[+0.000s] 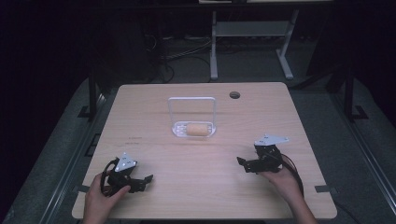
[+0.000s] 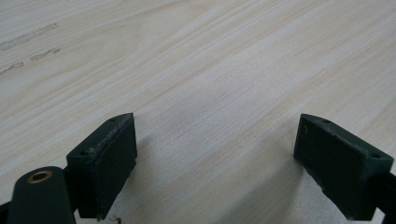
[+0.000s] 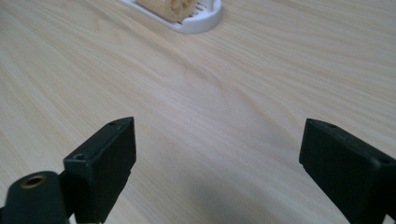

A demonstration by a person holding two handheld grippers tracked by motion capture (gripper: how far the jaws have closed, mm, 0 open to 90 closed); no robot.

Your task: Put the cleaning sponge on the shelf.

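Two hand-held grippers rest low over a pale wood-grain table (image 1: 196,158) in a dark room — a white metal desk frame (image 1: 252,37) and loose cables stand on the grey floor beyond.

The left gripper (image 2: 215,154) has its jaws spread wide with bare wood between them; the right gripper (image 3: 217,163) is just as wide and empty. The tan bread roll (image 1: 197,129) lies in a white slotted tray with a tall wire handle (image 1: 212,127) — well ahead of the right jaws, towards their upper left, and well apart from the left jaws.
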